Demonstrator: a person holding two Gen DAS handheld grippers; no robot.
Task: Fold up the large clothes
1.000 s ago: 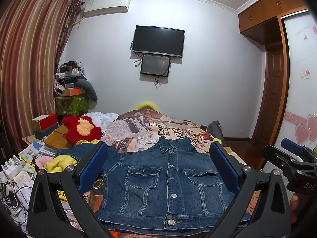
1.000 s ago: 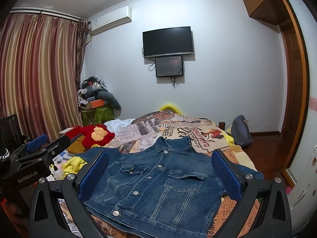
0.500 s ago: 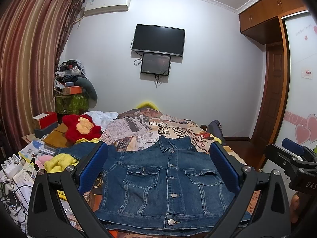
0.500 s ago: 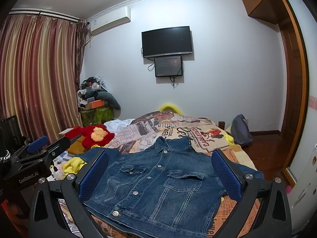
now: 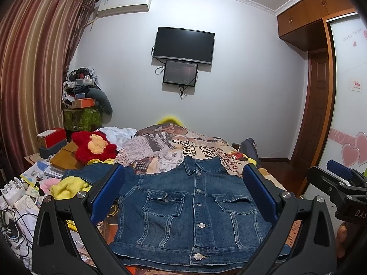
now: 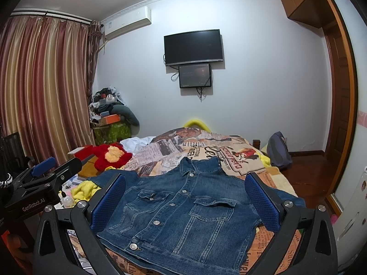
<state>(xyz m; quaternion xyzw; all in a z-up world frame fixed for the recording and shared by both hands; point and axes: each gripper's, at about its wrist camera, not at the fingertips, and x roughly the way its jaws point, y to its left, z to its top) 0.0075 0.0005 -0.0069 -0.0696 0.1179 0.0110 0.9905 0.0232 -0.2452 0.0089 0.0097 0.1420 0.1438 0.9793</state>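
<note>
Little has shifted since the earlier frames: both views sit at almost the same angle, and the denim jacket [image 5: 195,210] lies where it lay. We note it spread flat, front up and buttoned, on the near end of the bed [image 5: 160,146], collar toward the far wall and hem toward us. One sleeve trails off to the left over a yellow cloth [image 5: 66,186]; in the right wrist view another sleeve [image 6: 290,200] runs out past the right finger.

Left gripper [image 5: 183,197]: jaws spread wide, blue pads either side of the jacket's chest, gripping nothing. Right gripper [image 6: 182,202]: likewise wide, nothing between the pads. Each tool shows at the edge of the other's view (the right one at the far right of the left wrist view, the left one at the far left of the right wrist view).

Beyond the jacket, the newspaper-print bedspread [image 6: 206,146] covers the mattress. A red plush toy [image 5: 94,146] sits at the bed's left side beside stacked boxes [image 5: 51,141]. Striped curtains [image 6: 41,80] hang on the left; a dark television [image 5: 184,42] is mounted on the far wall with a smaller screen [image 5: 180,72] just under it.
</note>
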